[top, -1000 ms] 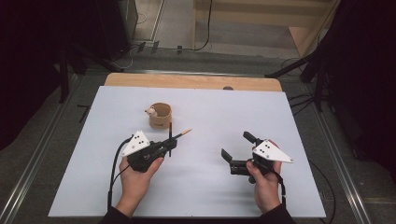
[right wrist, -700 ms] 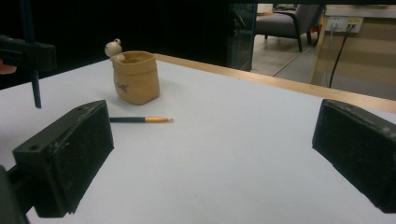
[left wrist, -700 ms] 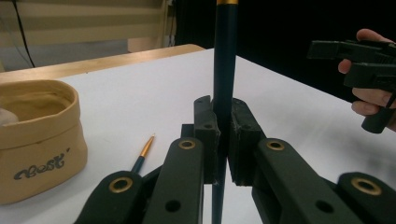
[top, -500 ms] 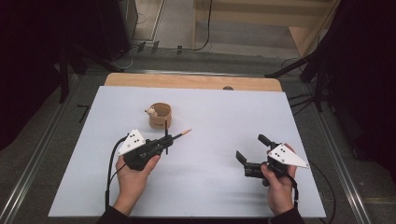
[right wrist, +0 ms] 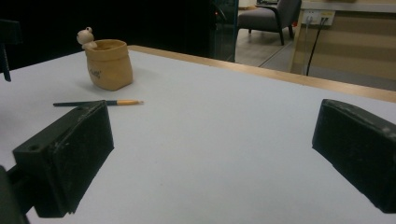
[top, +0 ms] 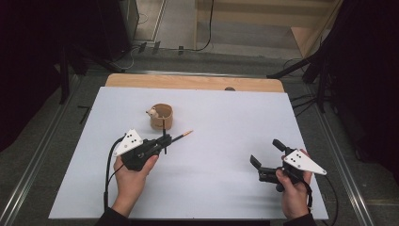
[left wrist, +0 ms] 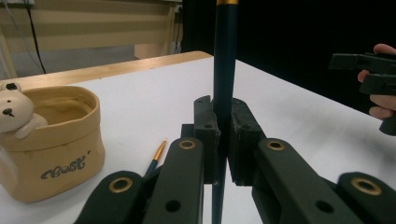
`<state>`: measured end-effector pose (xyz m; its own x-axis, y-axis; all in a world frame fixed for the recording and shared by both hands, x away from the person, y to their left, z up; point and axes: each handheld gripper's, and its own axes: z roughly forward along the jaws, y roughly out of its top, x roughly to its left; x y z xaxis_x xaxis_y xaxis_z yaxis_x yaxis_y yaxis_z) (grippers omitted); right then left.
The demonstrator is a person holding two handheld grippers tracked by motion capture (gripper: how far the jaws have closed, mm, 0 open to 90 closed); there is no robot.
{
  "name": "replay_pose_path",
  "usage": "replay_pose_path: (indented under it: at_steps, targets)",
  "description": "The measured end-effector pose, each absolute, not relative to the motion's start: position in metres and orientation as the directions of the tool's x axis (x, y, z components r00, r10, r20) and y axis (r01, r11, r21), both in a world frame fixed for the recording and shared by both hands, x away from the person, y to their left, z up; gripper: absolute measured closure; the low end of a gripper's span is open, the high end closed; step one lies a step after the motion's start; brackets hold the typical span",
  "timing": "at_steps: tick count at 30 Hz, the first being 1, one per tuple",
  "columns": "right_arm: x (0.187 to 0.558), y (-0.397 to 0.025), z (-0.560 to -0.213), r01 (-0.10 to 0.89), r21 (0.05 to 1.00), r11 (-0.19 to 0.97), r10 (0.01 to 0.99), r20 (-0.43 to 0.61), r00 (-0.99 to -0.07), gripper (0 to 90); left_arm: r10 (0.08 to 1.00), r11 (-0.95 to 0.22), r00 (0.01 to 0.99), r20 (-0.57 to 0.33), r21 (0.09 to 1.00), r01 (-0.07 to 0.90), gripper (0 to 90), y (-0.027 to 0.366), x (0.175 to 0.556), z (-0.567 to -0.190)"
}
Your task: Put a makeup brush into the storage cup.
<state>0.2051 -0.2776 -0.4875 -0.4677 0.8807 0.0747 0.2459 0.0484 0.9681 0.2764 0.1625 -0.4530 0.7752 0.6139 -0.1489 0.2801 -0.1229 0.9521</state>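
The left gripper had its jaws clamped on a slim dark pencil-like stick with a gold band, held upright between the pads, its top running out of the left gripper view. A second thin dark stick with an orange-gold tip lay flat on the white table sheet just beside those jaws, its tip pointing away to the right. Just beyond stood a small tan pot with a little bear figure on its rim, near the held stick but apart from it. The right gripper was well apart at the sheet's right, its jaws wide apart with nothing between them, held in the person's right hand.
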Motion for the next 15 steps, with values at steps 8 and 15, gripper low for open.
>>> replay_pose_path:
  at_steps: [8, 15]
  targets:
    - [0.198, -0.287, -0.489, 0.245, 0.968, 0.044, 0.885, 0.076, -0.46, 0.0, 0.617, -0.128, 0.775, -0.132, 0.956, 0.265, 84.7, 0.164, 0.277, -0.453]
    - [0.193, -0.289, -0.493, 0.261, 0.964, 0.047, 0.879, 0.084, -0.47, 0.0, 0.632, -0.114, 0.764, -0.129, 0.96, 0.257, 84.7, 0.168, 0.283, -0.447]
